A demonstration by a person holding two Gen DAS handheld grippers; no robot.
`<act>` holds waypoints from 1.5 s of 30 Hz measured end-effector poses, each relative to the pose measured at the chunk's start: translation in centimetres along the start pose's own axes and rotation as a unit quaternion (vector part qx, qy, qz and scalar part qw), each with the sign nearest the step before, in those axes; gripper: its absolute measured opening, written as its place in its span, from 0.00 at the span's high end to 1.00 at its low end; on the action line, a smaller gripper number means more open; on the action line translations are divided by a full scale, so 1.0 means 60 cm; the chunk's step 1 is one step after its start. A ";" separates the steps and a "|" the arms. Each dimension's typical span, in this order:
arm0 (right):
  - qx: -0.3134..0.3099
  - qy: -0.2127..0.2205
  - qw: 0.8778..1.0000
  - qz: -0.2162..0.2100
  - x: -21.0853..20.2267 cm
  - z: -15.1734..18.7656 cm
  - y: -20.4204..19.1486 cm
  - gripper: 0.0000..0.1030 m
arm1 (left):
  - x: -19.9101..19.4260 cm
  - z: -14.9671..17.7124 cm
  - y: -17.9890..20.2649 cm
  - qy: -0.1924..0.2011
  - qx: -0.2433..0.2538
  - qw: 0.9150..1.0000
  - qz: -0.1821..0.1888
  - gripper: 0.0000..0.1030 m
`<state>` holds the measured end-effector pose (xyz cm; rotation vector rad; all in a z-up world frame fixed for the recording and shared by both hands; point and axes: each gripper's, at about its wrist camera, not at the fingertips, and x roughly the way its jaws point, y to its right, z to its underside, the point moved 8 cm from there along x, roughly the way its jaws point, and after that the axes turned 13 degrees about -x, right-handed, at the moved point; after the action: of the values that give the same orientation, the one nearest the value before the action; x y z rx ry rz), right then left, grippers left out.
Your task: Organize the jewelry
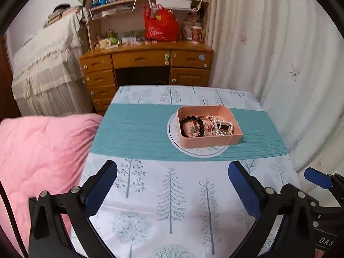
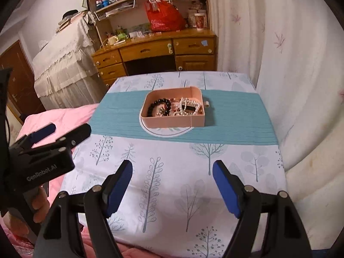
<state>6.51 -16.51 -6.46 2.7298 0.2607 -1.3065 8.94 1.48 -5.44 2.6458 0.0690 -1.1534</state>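
Both the left gripper (image 1: 173, 177) and right gripper (image 2: 172, 177) hung wide apart and empty, well short of the pink box (image 2: 172, 123) where the black bead bracelet (image 2: 160, 105) and pearl strands (image 2: 189, 107) lay tangled, so grabbing one would probably drag the others out.

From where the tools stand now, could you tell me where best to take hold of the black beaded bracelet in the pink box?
Probably grip the black beaded bracelet at its far arc of round beads, coming straight down from above. It lies flat at the left end of the open-topped pink rectangular box, whose walls block a side approach, and that arc sits clearest of the tangled white pearl strand.
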 end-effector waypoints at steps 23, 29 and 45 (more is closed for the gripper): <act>0.019 0.009 1.000 0.017 -0.003 -0.001 0.014 0.24 | 0.024 0.023 0.004 -0.032 0.008 0.999 -0.015 0.01; 0.022 0.013 1.000 0.007 -0.002 -0.001 0.015 0.12 | 0.028 0.026 0.009 -0.038 0.016 0.999 -0.018 0.01; 0.026 0.005 1.000 0.004 0.006 0.007 0.016 0.12 | 0.026 0.028 0.021 -0.036 0.030 0.999 -0.019 0.01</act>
<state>6.58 -17.47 -7.00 2.7780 0.2196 -1.3167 9.00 -0.25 -7.43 2.6623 0.0741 -1.2807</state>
